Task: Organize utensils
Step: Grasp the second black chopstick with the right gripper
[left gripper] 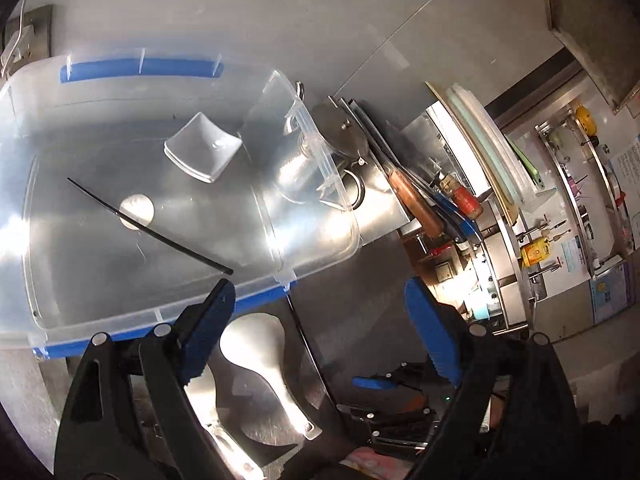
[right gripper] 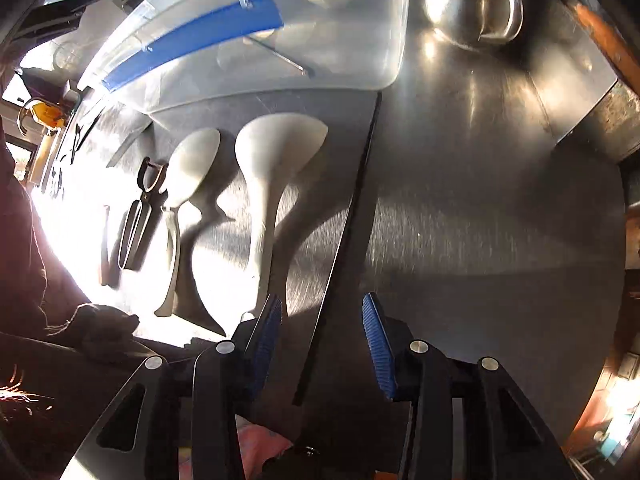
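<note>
A clear plastic bin (left gripper: pixel 316 160) with blue handles stands on the steel counter. Inside lie a black chopstick (left gripper: pixel 148 226), a small square dish (left gripper: pixel 202 146) and a round white piece (left gripper: pixel 137 211). My left gripper (left gripper: pixel 320 320) is open and empty, above the bin's near rim. On the counter lie a large white rice paddle (right gripper: pixel 272 152), a white spoon (right gripper: pixel 188 172), a black peeler (right gripper: pixel 140 208) and a black chopstick (right gripper: pixel 340 240). My right gripper (right gripper: pixel 324 340) is open, its fingers either side of that chopstick's near end. The bin also shows in the right wrist view (right gripper: pixel 392 40).
A steel pot with a handle (right gripper: pixel 500 8) stands right of the bin. A knife rack with wood-handled knives (left gripper: pixel 416 204) and stacked cutting boards (left gripper: pixel 480 140) stand behind. A dark cloth (right gripper: pixel 104 320) lies at the counter's left front.
</note>
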A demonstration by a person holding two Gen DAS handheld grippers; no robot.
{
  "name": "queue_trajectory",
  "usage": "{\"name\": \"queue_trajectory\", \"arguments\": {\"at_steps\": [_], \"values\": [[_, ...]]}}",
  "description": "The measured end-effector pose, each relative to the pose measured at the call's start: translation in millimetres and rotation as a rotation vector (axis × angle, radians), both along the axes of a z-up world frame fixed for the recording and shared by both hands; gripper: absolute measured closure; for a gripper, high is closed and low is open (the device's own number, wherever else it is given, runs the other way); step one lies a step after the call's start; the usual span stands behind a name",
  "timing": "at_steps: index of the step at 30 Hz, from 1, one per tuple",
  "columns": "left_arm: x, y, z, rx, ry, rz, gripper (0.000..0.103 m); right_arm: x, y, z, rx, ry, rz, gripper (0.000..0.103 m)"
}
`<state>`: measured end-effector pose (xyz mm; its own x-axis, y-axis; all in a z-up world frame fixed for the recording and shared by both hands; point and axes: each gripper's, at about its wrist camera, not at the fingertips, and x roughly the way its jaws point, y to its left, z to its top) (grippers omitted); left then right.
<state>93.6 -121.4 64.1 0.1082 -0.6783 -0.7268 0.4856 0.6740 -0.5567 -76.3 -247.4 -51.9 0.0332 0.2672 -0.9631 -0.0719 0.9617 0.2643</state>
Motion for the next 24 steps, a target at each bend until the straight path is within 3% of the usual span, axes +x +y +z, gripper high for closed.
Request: {"name": "queue_trajectory", "arguments": {"at_steps": [3,6,9,12,16,19,24], "values": [[-15,-10,-36,0.014,0.097,-0.02,0.02,-11,8,-13,-0.06,0.044,0.012,0.061],[-24,-19,-66,0.036,0.174,-0.03,0.02,-16,19,-13,-0.127,0.015,0.069,0.067],[-29,-27,-88,0.045,0.241,-0.034,0.02,-17,16,-16,-0.155,-0.003,0.045,0.093],[-35,-35,-111,0.067,0.292,-0.042,0.02,-18,-9,-18,-0.045,0.027,-0.072,0.096],[-47,-51,-144,0.089,0.399,-0.073,0.02,-31,-44,-9,0.223,0.058,-0.22,0.096],[-55,-65,-168,0.059,0.496,-0.089,0.02,-41,-63,4,0.406,0.047,-0.295,0.096],[-69,-93,-199,0.043,0.61,-0.114,0.021,-65,-79,16,0.515,0.039,-0.342,0.096]]}}
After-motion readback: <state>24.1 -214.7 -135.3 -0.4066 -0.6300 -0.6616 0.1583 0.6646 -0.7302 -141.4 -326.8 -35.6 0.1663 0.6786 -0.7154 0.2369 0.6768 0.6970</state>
